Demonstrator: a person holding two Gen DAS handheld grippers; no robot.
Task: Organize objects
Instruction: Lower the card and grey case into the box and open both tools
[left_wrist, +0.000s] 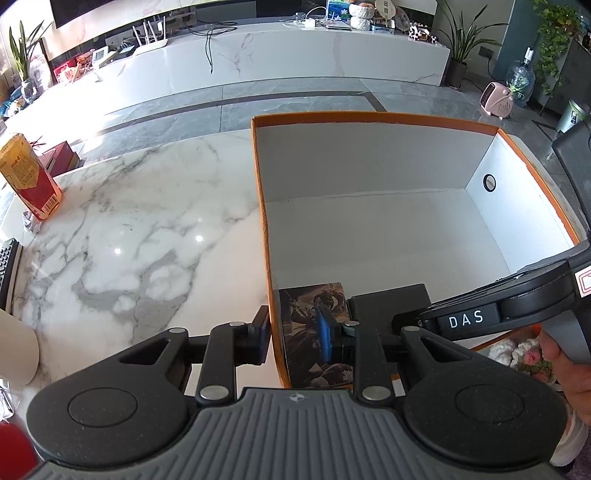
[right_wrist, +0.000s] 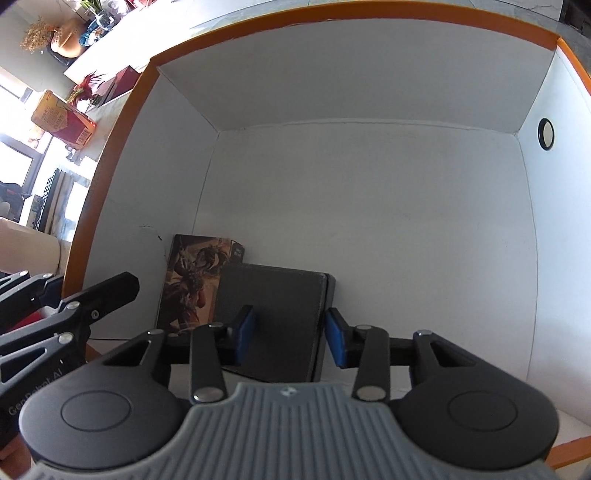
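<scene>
An orange box (left_wrist: 369, 117) with white inner walls stands on the marble table (left_wrist: 147, 240). In its near left corner lie an illustrated dark box (left_wrist: 303, 354) and a plain black box (left_wrist: 388, 302) side by side. My left gripper (left_wrist: 293, 332) straddles the orange box's left wall with narrow jaws: one pad is outside, and the inner blue pad stands apart from the wall, over the illustrated box. My right gripper (right_wrist: 291, 332) hangs open just above the black box (right_wrist: 273, 314). Its left pad is over the lid and its right pad is past the box's right edge. It holds nothing.
A yellow and red carton (left_wrist: 29, 177) stands at the table's far left, with a keyboard (left_wrist: 7, 266) at the left edge. Crocheted flowers (left_wrist: 517, 354) lie beyond the orange box's near right corner. A hand (left_wrist: 561, 369) grips the right tool. The right wall has a round hole (right_wrist: 546, 133).
</scene>
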